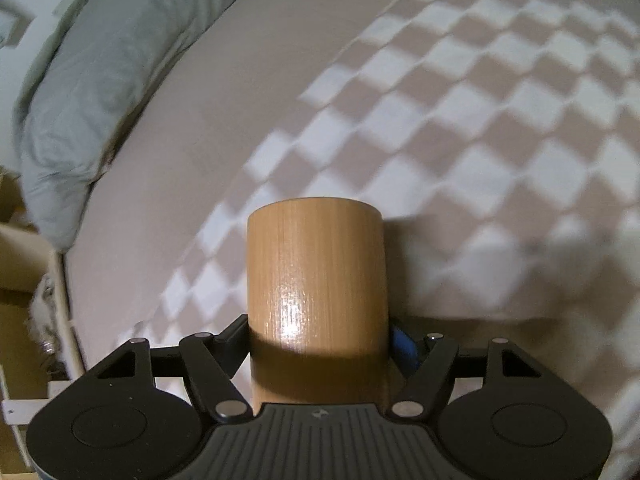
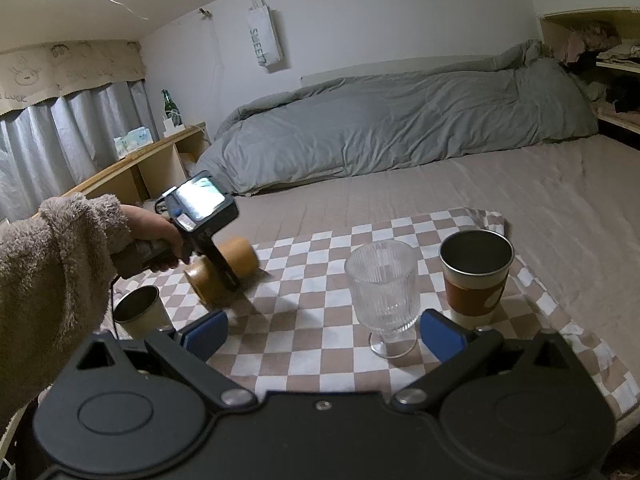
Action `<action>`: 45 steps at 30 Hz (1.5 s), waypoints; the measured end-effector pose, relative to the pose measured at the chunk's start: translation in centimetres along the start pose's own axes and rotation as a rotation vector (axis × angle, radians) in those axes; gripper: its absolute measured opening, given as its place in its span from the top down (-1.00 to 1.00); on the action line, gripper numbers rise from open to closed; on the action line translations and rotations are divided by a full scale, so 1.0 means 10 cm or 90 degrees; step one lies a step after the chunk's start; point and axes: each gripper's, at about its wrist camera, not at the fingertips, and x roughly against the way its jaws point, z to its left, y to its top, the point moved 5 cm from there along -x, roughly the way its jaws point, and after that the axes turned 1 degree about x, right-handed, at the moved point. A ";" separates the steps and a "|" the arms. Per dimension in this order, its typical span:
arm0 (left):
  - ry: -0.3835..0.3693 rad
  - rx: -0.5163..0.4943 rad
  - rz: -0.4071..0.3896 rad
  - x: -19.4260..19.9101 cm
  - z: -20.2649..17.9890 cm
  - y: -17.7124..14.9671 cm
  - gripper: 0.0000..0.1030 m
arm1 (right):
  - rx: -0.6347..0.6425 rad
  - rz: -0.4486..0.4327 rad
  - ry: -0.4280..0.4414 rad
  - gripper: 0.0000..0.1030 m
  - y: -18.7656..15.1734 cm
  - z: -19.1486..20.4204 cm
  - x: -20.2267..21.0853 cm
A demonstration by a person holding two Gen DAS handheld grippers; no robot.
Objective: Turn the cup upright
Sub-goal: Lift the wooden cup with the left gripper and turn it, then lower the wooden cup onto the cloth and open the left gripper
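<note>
- The left hand-held gripper (image 1: 318,344) is clamped across a wooden cup (image 1: 316,280), one jaw on each side of its wall; in the right wrist view the same cup (image 2: 224,272) is on its side, lifted or barely off the cloth, I cannot tell which; so the grasp is made and, by my reading, the turn to upright is under way but not finished, with setting down and release left to do
- The right hand-held gripper (image 2: 322,336) holds nothing, its blue-padded fingers spread wide, low over the near edge of the cloth
- The wooden cup is a plain, straight-sided cylinder with fine vertical grain and a glossy varnish that catches the light; smooth enough, I judge, to slip if the clamp loosens
- Under it lies a checkered cloth (image 2: 320,280), beige and white, soft and slightly rumpled at its far corner, spread on the bed (image 2: 560,208)
- On the cloth stand a ribbed clear glass goblet (image 2: 380,292) on a short stem; a steel cup with a brown sleeve (image 2: 476,276); a small steel cup (image 2: 140,312) near the left; all upright
- A grey duvet (image 2: 400,128) lies bunched along the wall
</note>
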 end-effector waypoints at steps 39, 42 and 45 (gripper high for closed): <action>-0.221 0.513 -0.175 1.06 -0.42 -1.07 -0.86 | 0.005 -0.028 0.042 -1.00 0.39 -0.03 0.00; -0.205 0.478 -0.223 1.24 -0.43 -1.27 -0.86 | 0.019 0.020 0.076 -1.00 0.56 0.11 -0.33; -0.191 0.447 -0.259 1.36 -0.45 -1.45 -0.86 | 0.009 0.091 0.098 -0.99 0.69 0.27 -0.80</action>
